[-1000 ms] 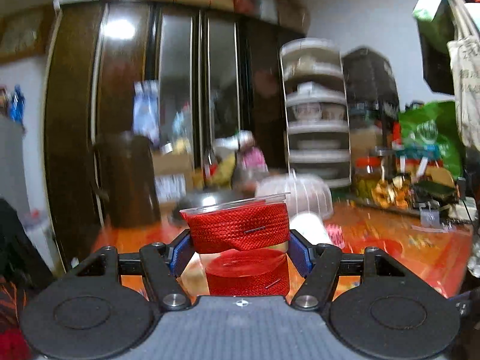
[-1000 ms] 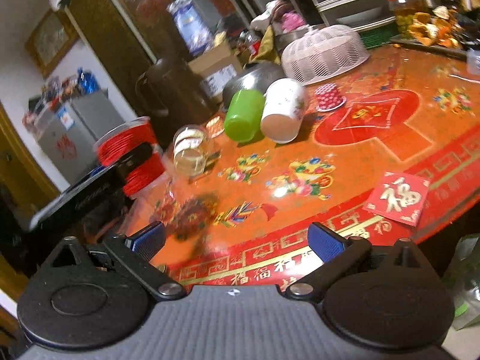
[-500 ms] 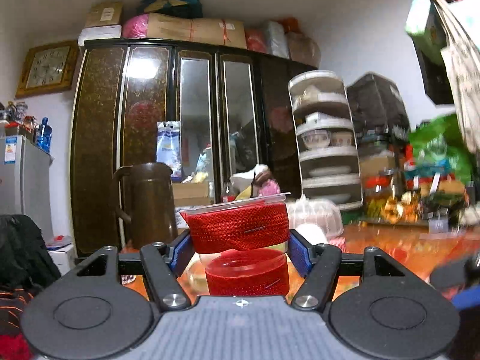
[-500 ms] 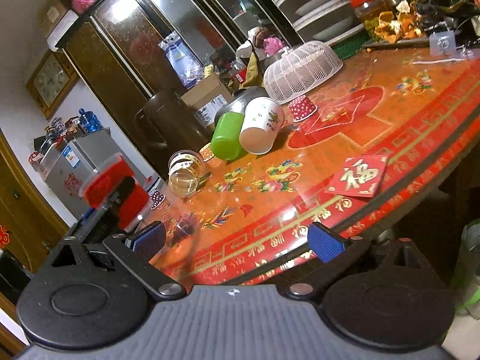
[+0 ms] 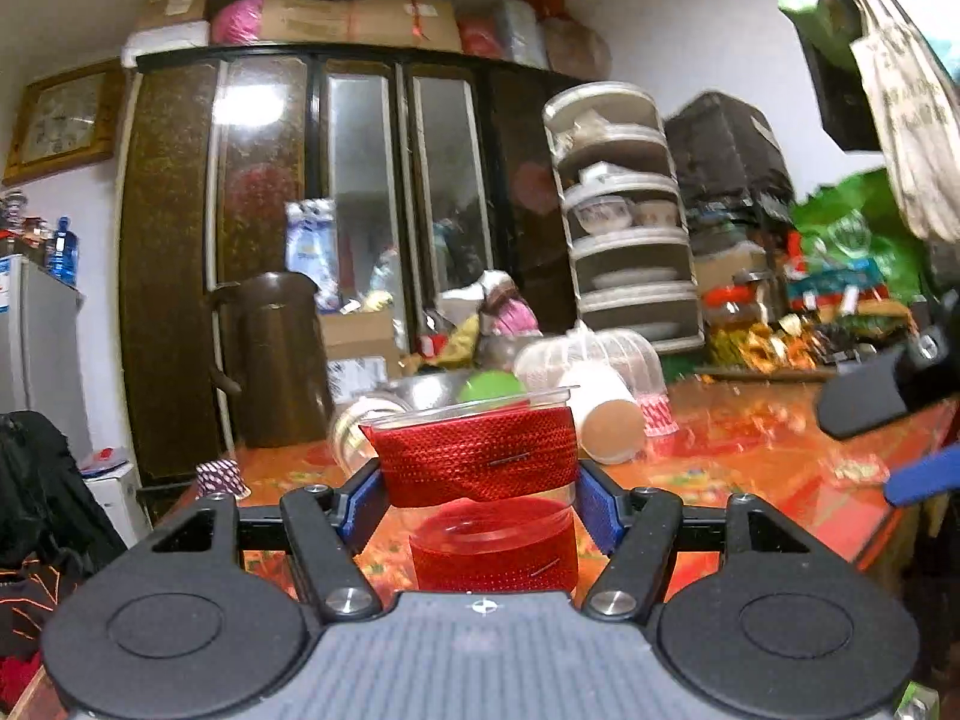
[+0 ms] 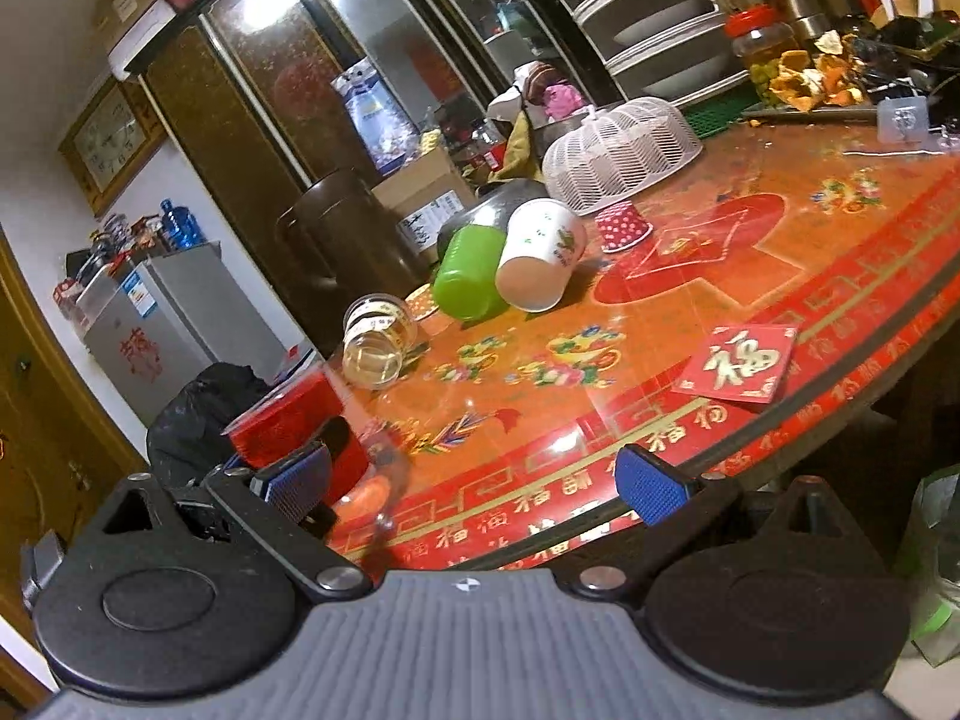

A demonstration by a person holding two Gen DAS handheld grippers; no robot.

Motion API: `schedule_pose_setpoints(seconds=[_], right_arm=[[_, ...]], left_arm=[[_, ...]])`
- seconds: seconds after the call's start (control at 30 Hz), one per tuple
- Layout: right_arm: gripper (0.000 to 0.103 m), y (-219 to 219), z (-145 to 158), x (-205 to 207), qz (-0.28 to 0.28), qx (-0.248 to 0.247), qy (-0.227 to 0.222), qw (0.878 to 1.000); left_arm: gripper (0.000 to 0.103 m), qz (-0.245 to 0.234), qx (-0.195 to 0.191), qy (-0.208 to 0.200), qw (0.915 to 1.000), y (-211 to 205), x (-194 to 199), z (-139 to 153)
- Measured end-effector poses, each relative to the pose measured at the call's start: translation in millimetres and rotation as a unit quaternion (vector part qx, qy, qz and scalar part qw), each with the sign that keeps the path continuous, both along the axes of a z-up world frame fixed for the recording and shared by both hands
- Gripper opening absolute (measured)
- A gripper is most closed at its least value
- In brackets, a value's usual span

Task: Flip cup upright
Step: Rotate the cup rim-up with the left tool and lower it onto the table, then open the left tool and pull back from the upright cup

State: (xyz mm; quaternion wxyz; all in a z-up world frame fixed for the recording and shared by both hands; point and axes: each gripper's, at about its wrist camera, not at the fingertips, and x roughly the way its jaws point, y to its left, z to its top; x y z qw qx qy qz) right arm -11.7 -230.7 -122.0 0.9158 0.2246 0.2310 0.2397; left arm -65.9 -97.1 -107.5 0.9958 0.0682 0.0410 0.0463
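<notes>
Left gripper [image 5: 477, 495] clamped on cup [image 5: 480, 459], upright at frame centre; next lower onto table [image 6: 690, 324], release; right gripper [image 6: 474, 483] fingers apart

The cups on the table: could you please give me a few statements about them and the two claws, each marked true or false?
1. The left claw grips the red-wrapped clear cup with its rim up. True.
2. The right claw holds a cup. False: it is open, holding nothing.
3. The green cup lies on its side beside the white paper cup. True.
4. The glass jar stands upright. False: it lies tipped over on the table.
</notes>
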Motion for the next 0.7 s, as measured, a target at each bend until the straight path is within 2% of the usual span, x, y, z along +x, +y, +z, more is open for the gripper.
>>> schedule_pose_setpoints(seconds=[0.2,0.27,0.33,0.43,0.57,0.7], right_arm=[[0.102,5.2,2.5,-2.4,0.005,-0.005,-0.007,1.000],[0.102,8.5,4.0,-2.5,0.008,-0.008,-0.009,1.000],[0.102,12.9,6.0,-3.4,0.011,-0.014,-0.012,1.000],[0.102,18.0,8.8,-3.1,0.016,-0.020,-0.016,1.000],[0.102,30.7,17.1,-10.5,0.016,-0.047,-0.040,0.998],[0.102,56.1,40.9,-26.1,0.024,-0.120,-0.077,0.990]], left_arm=[[0.070,-0.019,-0.001,0.027,0.9994,4.7,-2.8,-0.3],[0.076,-0.031,-0.003,0.051,0.9982,8.3,-1.7,-1.3],[0.094,-0.044,-0.004,0.072,0.9965,12.9,-0.7,-2.3],[0.096,-0.066,-0.009,0.088,0.9939,22.2,-6.9,0.3],[0.096,-0.101,-0.030,0.145,0.9838,41.8,-27.1,9.6],[0.096,-0.086,-0.099,0.228,0.9647,75.5,-31.8,50.3]])
